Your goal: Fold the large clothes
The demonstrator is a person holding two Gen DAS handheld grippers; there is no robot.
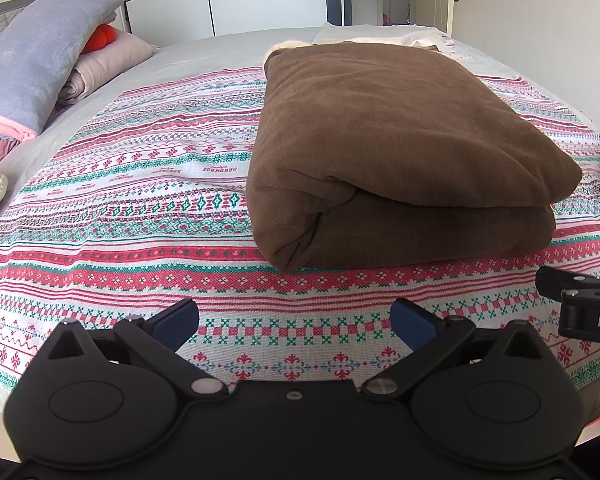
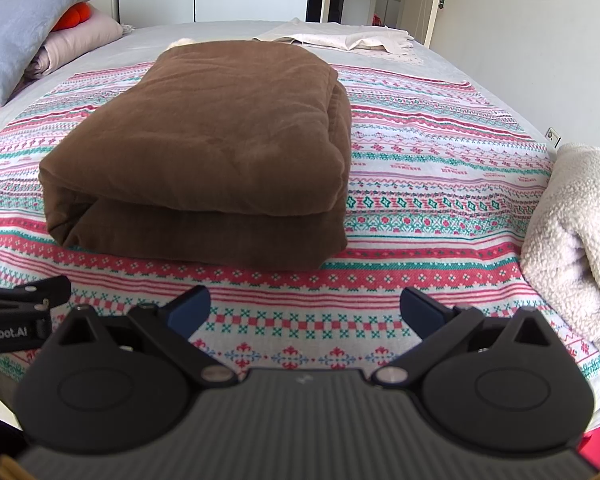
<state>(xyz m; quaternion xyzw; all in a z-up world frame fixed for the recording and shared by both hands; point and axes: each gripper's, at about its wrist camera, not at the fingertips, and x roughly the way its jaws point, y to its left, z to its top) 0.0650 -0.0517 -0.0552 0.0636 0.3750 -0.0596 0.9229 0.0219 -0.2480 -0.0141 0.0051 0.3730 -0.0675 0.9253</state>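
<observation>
A thick brown garment (image 1: 396, 148) lies folded into a two-layer rectangular bundle on the patterned red, green and white spread (image 1: 140, 184). In the right wrist view the same brown bundle (image 2: 208, 148) sits left of centre on the spread (image 2: 440, 168). My left gripper (image 1: 294, 322) is open and empty, low over the spread, short of the bundle's near left corner. My right gripper (image 2: 305, 312) is also open and empty, just short of the bundle's near edge. Each gripper shows at the edge of the other's view.
A cream fleece item (image 2: 580, 240) lies at the bed's right edge. A flat white garment (image 2: 340, 40) lies at the far side. Grey-blue and pink bedding (image 1: 40, 52) with an orange cushion is piled at the far left. A wardrobe and an open doorway stand behind.
</observation>
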